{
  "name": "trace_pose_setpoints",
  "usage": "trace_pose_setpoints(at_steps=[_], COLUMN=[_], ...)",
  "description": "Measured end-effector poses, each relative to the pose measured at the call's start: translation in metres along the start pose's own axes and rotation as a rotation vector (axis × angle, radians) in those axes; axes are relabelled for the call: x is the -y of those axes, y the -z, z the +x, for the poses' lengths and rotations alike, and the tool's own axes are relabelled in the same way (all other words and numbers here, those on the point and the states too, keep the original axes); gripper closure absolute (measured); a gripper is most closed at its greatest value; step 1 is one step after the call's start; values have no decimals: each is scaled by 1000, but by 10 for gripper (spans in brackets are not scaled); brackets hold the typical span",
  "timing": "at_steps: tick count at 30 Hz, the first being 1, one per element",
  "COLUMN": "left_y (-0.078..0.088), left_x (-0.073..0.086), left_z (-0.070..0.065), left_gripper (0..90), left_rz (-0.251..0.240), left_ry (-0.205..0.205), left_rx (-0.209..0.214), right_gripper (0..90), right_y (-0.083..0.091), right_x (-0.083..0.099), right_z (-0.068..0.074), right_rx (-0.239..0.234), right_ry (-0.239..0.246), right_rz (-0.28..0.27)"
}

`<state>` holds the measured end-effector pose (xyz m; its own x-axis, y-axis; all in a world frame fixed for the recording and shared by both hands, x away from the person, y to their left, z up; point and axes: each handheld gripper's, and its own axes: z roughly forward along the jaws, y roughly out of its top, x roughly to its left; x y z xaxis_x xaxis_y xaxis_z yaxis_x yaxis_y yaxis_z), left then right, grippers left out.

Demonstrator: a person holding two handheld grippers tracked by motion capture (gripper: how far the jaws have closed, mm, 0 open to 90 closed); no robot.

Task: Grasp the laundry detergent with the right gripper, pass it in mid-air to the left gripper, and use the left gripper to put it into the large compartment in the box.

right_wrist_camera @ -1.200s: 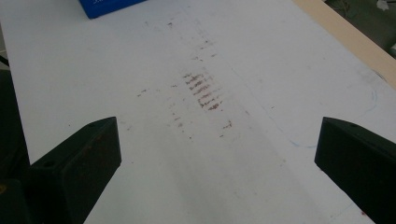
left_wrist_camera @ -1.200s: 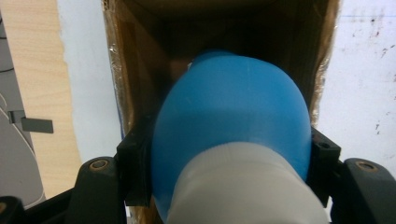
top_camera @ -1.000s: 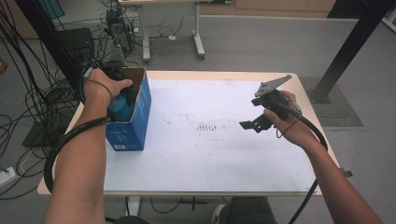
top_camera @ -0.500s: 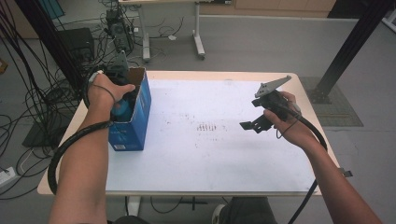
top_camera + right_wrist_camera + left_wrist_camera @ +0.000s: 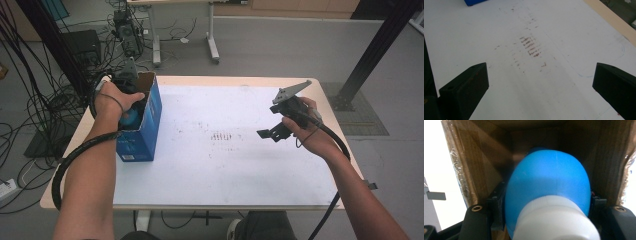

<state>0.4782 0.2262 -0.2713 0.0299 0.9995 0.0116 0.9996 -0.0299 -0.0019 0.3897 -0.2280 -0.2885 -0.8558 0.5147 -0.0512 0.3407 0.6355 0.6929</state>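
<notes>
The blue bottle (image 5: 549,187) with a white cap (image 5: 554,220) is inside the open top of the blue box (image 5: 142,132). The left tool (image 5: 547,202) pinches the bottle from both sides, with brown cardboard walls all around it. From above, the left hand (image 5: 115,100) reaches down into the box. The box stands near the left edge of the white surface (image 5: 225,170). The right tool (image 5: 539,82) hangs over the surface, well apart from the box, with its jaws spread wide and nothing between them. Some small brown marks (image 5: 530,46) are on the surface under it.
</notes>
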Motion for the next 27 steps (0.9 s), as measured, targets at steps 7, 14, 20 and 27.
trace_pose_setpoints(at_steps=[7,14,20,27], left_y=[-1,-1,-1,-1], left_x=[-2,-2,-1,-2], left_z=[0,1,2,1], left_gripper=[364,362,362,362], left_rz=[-3,-11,-12,-9], left_ry=[3,7,9,7], left_rx=[0,4,6,3], right_gripper=[4,4,4,4], right_y=[2,2,2,4], right_x=[0,2,3,3], right_z=[-1,-3,-3,-4], right_rx=[4,8,8,14], right_ry=[0,-3,0,-1], right_rz=[5,14,17,18])
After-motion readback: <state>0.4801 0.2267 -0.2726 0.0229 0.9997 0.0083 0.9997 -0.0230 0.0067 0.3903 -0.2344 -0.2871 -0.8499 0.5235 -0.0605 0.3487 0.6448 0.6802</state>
